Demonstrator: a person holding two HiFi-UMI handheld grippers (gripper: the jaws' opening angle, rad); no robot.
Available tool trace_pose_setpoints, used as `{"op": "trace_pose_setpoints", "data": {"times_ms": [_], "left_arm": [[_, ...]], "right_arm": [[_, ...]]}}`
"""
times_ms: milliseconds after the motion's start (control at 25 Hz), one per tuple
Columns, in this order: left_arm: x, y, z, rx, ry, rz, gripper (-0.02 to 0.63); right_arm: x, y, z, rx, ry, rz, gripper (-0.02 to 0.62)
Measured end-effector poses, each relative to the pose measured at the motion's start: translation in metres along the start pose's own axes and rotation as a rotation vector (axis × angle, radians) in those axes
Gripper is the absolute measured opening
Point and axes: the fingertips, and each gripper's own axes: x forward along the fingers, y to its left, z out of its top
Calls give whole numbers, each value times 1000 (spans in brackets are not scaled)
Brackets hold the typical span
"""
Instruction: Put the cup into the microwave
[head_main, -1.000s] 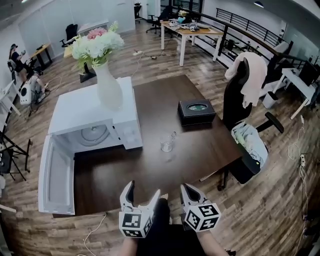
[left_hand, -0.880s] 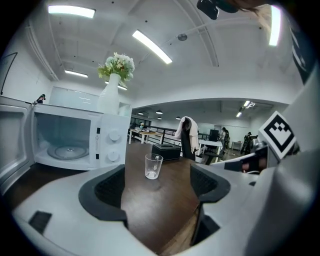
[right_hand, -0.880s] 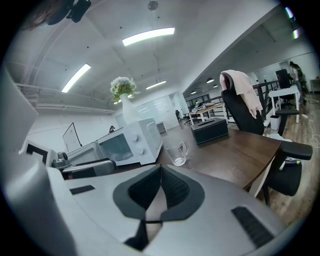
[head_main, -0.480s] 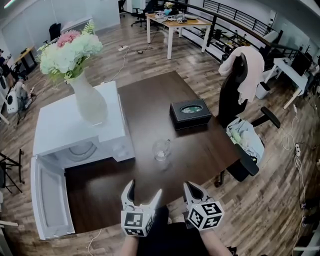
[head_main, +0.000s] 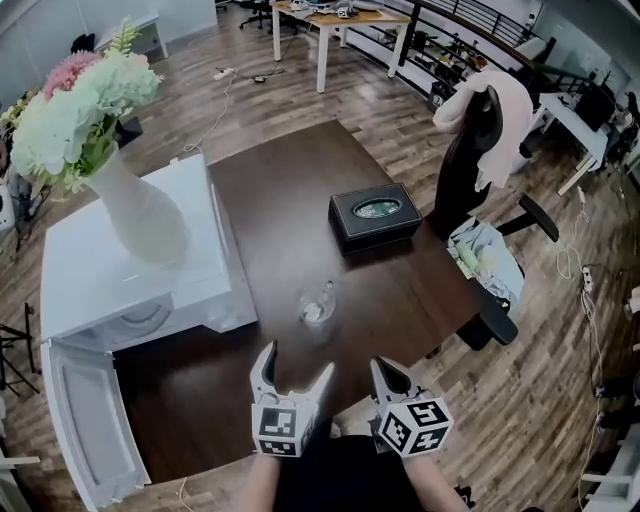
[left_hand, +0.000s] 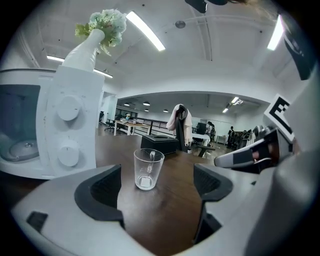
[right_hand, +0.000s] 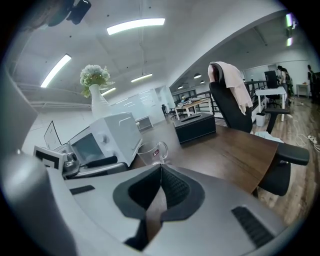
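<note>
Clear glass, upright and with a handle, the cup (head_main: 317, 303) stands on the dark wooden table (head_main: 290, 200) near the front right corner of the white microwave (head_main: 130, 270), close to it but not touching. It carries a small printed label on its side, and nothing can be made out inside it. The microwave door (head_main: 85, 420) hangs open toward the person, and the cavity shows its glass turntable (left_hand: 12, 150). On top of the oven a white vase (head_main: 140, 215) holds a bunch of pale flowers (head_main: 70, 105). Farther across the table, beyond the cup, sits a black box (head_main: 375, 215) with an oval opening in its lid; its contents cannot be made out.

At the near edge the left gripper (head_main: 297, 365) points at the cup. Its jaws stand wide apart, having just been opening, with nothing between the pads. The cup lies ahead of the fingertips, lined up with the gap and untouched. The right gripper (head_main: 388, 375) is alongside, its jaws pressed together on nothing, with the cup ahead and to its left.
</note>
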Motion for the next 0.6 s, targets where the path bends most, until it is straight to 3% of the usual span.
{"op": "trace_pose_setpoints", "data": {"times_ms": [600], "left_arm": [[84, 20, -12, 14, 61, -40, 437]], "right_arm": [[39, -41, 1, 36, 71, -70, -8]]}}
